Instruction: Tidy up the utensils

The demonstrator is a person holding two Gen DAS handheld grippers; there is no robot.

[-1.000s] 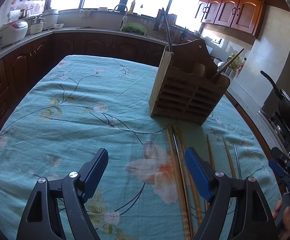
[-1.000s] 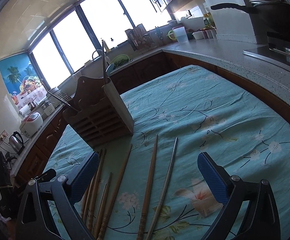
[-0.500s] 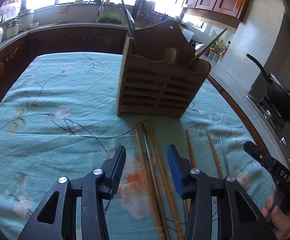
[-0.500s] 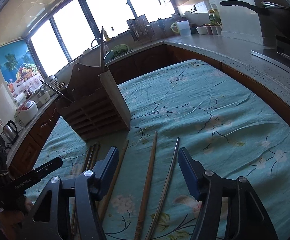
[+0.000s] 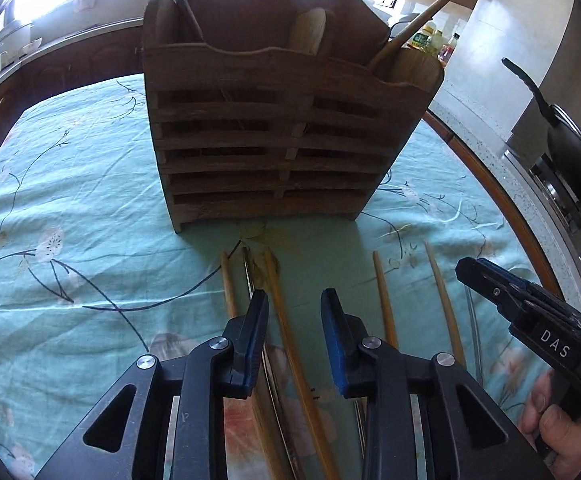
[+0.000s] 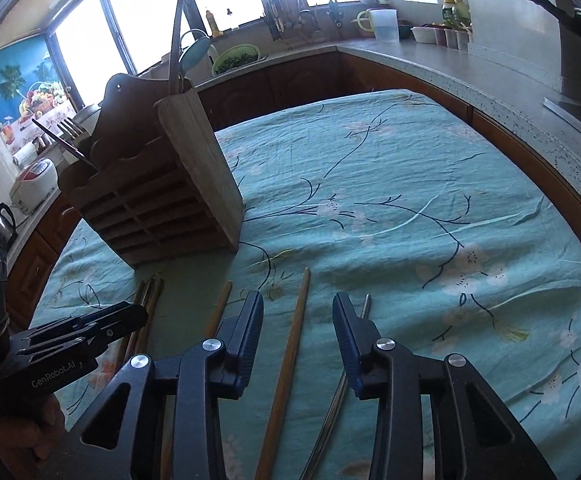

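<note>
A wooden slatted utensil holder (image 5: 286, 136) stands on the teal floral tablecloth (image 5: 70, 240), with a few utensils in it; it also shows in the right wrist view (image 6: 162, 196). Several wooden and metal chopsticks lie in front of it. My left gripper (image 5: 294, 316) is open, its jaws narrowed around a wooden chopstick (image 5: 286, 320) on the cloth. My right gripper (image 6: 297, 320) is open, its jaws either side of another wooden chopstick (image 6: 290, 344), with a metal chopstick (image 6: 364, 304) just right of it.
A dark wok (image 5: 570, 148) sits on the stove at the right. The counter (image 6: 430, 48) behind holds a jug, jars and a dish rack. A rice cooker (image 6: 34, 184) and kettle (image 6: 2, 216) stand at the left. The table edge curves round at the right.
Both grippers moved forward and down toward the chopsticks near the holder. Both sets of jaws narrowed from wide open to a small gap.
</note>
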